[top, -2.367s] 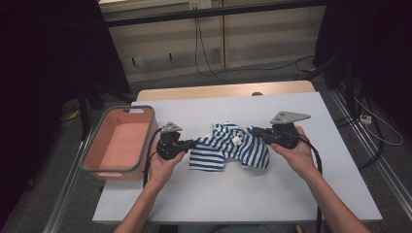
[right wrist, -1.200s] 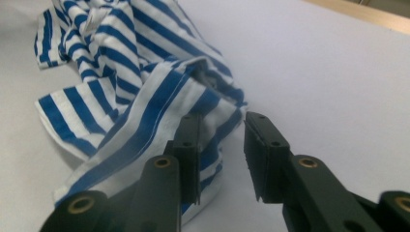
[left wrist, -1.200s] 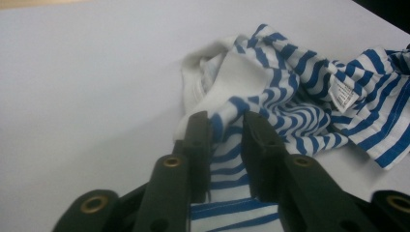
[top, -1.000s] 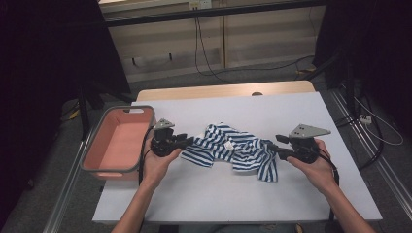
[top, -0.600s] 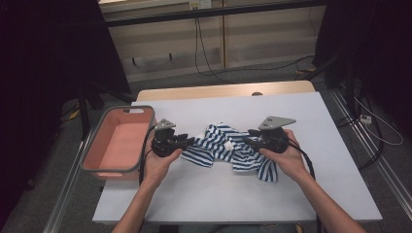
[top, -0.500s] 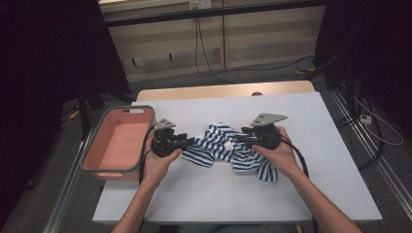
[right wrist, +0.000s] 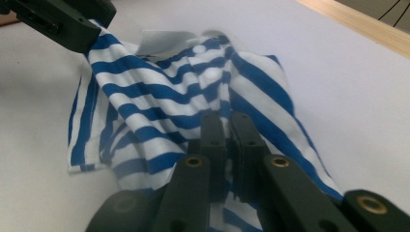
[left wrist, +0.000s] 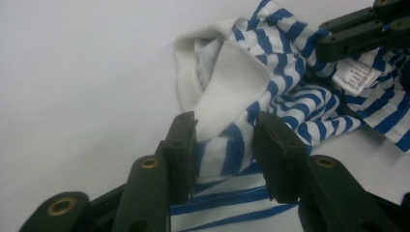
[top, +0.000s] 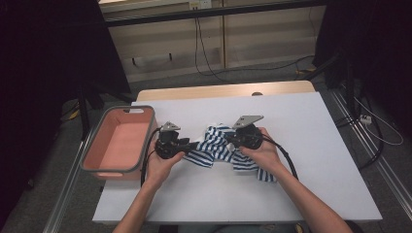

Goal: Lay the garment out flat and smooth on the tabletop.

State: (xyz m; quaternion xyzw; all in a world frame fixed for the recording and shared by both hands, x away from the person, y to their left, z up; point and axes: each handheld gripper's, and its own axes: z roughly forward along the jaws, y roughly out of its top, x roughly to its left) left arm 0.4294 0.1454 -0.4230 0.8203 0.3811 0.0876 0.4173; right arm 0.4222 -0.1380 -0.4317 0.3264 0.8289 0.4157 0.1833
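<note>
- Since the earlier frames I see my right gripper (top: 232, 139) has travelled back in from the right part of the table towards the middle, folding the far end of the striped garment (top: 219, 147) over; the left gripper (top: 190, 145) has hardly shifted.
- The garment, blue and white stripes, lies bunched on the white table (top: 311, 145) between the two grippers, just right of the pink bin (top: 119, 144), with one end trailing out under my right hand (top: 262, 150).
- In the left gripper view, the left gripper (left wrist: 226, 145) has its jaws parted around a fold of striped cloth with a plain white flap (left wrist: 227, 92) standing up between them; the cloth touches the inner faces, but I cannot tell whether it is truly pinched.
- In the right gripper view, the right gripper (right wrist: 228, 129) has its jaws drawn nearly together, clenched on a ridge of the garment (right wrist: 169, 106).
- A white label (left wrist: 357, 76) shows on the cloth close under the right gripper's jaws in the left gripper view.
- The bin sits at the table's left edge, apart from the cloth.
</note>
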